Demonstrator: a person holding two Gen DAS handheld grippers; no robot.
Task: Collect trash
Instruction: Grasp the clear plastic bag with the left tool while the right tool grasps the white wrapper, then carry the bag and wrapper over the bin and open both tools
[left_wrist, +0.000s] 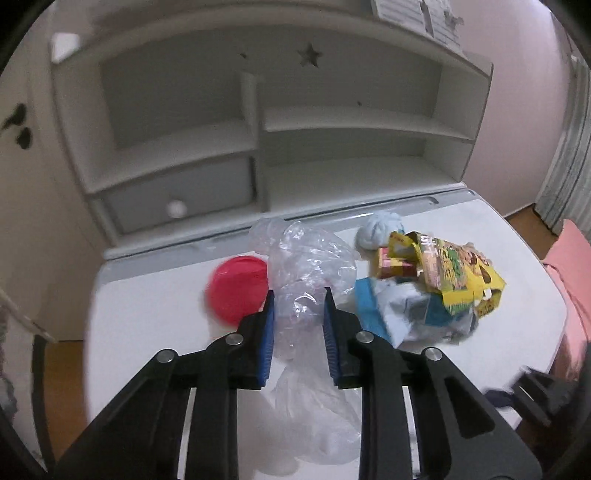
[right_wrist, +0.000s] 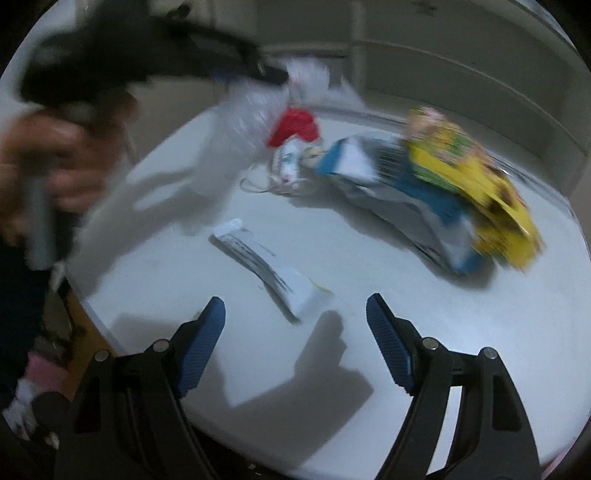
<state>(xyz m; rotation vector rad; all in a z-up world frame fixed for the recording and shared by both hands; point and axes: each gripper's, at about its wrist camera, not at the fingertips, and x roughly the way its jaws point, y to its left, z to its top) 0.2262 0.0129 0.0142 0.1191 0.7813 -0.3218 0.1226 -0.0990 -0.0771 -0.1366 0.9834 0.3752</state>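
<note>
My left gripper (left_wrist: 300, 295) is shut on a clear plastic bag (left_wrist: 306, 280), held above the white table (left_wrist: 147, 332); the bag hangs down between the blue pads. It also shows in the right wrist view (right_wrist: 243, 122), hanging from the left gripper (right_wrist: 266, 75). Trash lies on the table: a yellow snack box (left_wrist: 458, 280), a blue and white carton (left_wrist: 391, 314), a pale tissue ball (left_wrist: 376, 230) and a red round piece (left_wrist: 236, 288). My right gripper (right_wrist: 295, 306) is open and empty, just short of a white wrapper (right_wrist: 269, 269).
A white hutch (left_wrist: 258, 122) with shelves and a drawer stands at the table's back. The table's left edge (right_wrist: 92, 306) drops to a wooden floor. A small white packet with string (right_wrist: 288, 170) lies by the red trash (right_wrist: 295, 125).
</note>
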